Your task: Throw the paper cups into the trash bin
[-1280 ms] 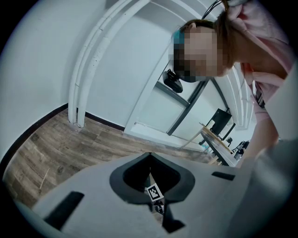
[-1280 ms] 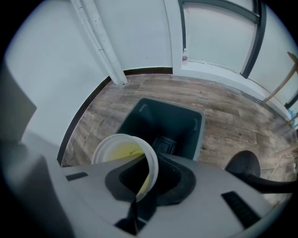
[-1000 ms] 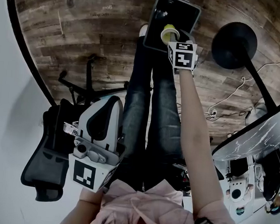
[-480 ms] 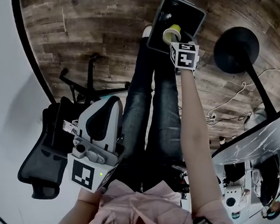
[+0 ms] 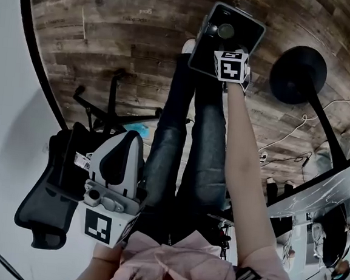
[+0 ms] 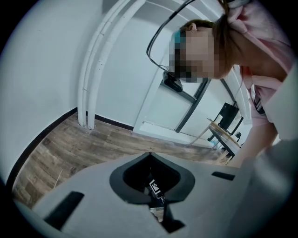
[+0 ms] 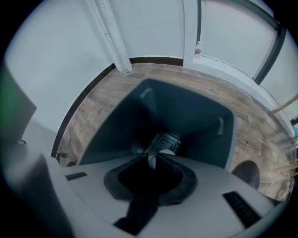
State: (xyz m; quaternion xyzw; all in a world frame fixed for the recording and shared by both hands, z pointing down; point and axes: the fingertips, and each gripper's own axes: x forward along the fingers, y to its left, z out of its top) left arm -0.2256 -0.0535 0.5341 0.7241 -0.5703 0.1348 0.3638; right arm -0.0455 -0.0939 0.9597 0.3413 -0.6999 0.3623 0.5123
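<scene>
A dark rectangular trash bin (image 5: 253, 28) stands on the wood floor by the person's feet. One paper cup (image 5: 226, 31) lies inside it, and the right gripper view shows the cup (image 7: 166, 152) as a pale round shape on the bin's (image 7: 205, 116) bottom. My right gripper (image 5: 223, 48) hangs over the bin mouth, pointing steeply down. Its jaws (image 7: 152, 160) have just been closing; they stand slightly apart with nothing between them. My left gripper (image 5: 130, 137) is held near the waist, far from the bin. Its jaws (image 6: 157, 208) meet and hold nothing.
A black office chair (image 5: 56, 181) stands at the left, with a star-shaped chair base (image 5: 113, 109) behind it. A round black table foot (image 5: 303, 66) sits right of the bin. A table edge (image 5: 336, 181) and floor cables (image 5: 283, 155) are at the right.
The yellowish cup that the right gripper held over the bin has dropped in. That gripper has sunk a little toward the bin mouth. The left gripper has shifted slightly.
</scene>
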